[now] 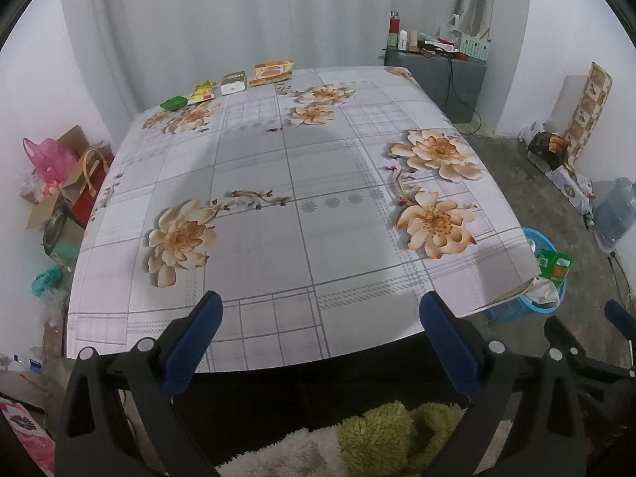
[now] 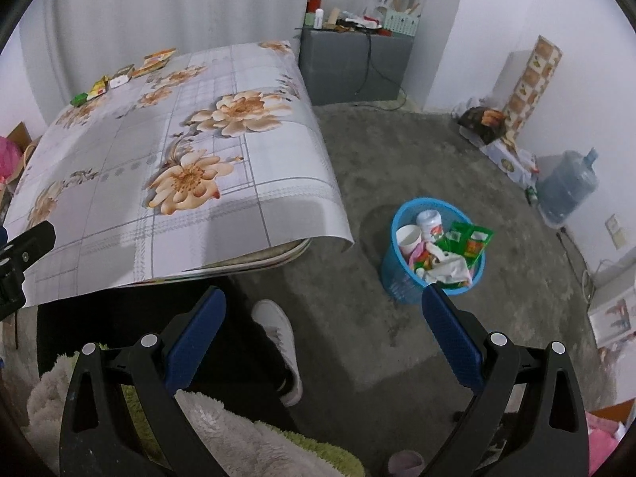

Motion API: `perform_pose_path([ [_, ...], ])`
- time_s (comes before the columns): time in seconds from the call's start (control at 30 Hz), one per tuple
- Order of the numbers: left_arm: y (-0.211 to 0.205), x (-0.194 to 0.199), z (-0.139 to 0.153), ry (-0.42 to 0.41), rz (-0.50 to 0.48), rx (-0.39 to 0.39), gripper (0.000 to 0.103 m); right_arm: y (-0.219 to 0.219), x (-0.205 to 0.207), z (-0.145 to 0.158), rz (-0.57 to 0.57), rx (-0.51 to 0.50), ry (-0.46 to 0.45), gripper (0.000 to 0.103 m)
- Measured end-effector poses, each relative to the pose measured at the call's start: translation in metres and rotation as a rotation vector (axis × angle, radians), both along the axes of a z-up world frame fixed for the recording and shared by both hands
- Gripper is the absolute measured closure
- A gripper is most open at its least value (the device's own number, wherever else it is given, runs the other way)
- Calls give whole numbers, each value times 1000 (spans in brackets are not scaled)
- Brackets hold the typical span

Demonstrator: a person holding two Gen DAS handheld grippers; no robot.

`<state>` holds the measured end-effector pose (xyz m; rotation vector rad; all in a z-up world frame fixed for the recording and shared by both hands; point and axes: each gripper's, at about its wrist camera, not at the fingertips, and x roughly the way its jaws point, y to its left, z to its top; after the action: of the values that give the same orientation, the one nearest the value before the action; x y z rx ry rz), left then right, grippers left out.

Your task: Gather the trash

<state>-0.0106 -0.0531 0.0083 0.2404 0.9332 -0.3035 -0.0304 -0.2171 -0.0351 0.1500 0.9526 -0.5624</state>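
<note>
Both grippers were wide open w/ nothing in them: left gripper (image 1: 321, 312) at the near table (image 1: 278, 262) edge, right gripper (image 2: 324, 308) over the floor by the bin (image 2: 391, 274). The trash sat far off at the back edge: green pack (image 1: 174, 102), yellow wrapper (image 1: 202, 92), box (image 1: 233, 82), orange bag (image 1: 272, 71). All looked light, thin & crinkly, prob slippery. Best pinch an edge; the box by its sides.

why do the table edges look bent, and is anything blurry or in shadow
Left wrist view: fisheye bows the table edges; a soft broad shadow lies mid-cloth; the far wrappers are small but sharp. Right wrist view: same bowing, black corners; the blue bin is clear, evenly lit.
</note>
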Motion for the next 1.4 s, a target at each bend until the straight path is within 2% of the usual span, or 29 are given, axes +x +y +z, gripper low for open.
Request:
perform_pose_path([
  [1.4,0,0,-9,20,-10,30,6,5,6,15,22,-57,-40,8],
])
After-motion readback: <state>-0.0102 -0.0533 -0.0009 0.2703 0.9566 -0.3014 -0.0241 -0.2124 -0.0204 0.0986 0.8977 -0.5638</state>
